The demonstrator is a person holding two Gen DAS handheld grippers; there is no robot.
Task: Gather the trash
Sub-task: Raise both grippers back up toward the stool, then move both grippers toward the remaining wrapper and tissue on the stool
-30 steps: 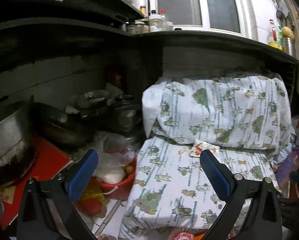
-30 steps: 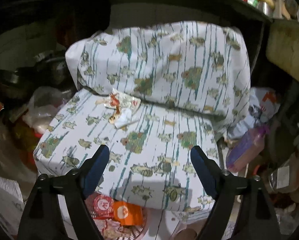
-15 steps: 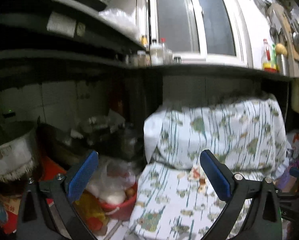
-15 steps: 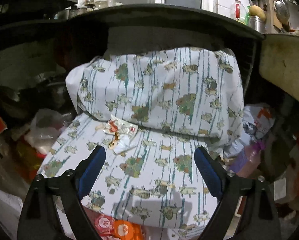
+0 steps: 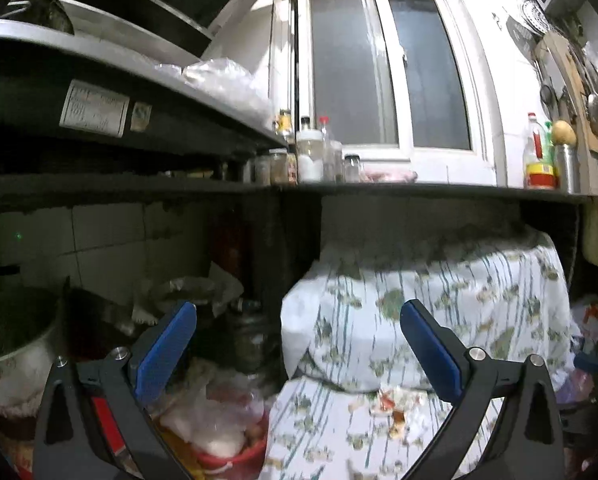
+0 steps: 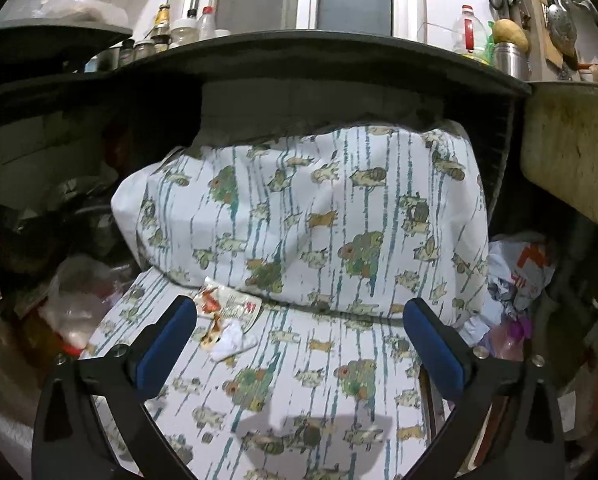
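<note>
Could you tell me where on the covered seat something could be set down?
The patterned cover lies bare in front of and right of the wrappers, up to its front edge. Left of the seat is crowded with bags and pots.

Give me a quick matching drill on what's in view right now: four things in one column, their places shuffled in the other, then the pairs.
Things:
1. crumpled wrappers
2. potato
3. red bucket
4. purple bottle

Places:
A. on top of a steel cup on the counter
B. on the floor, left of the cloth-covered stack
C. on the lower patterned cloth, at the fold
D. on the floor, right of the cloth-covered stack

Pairs: 1-C, 2-A, 3-B, 4-D
</note>
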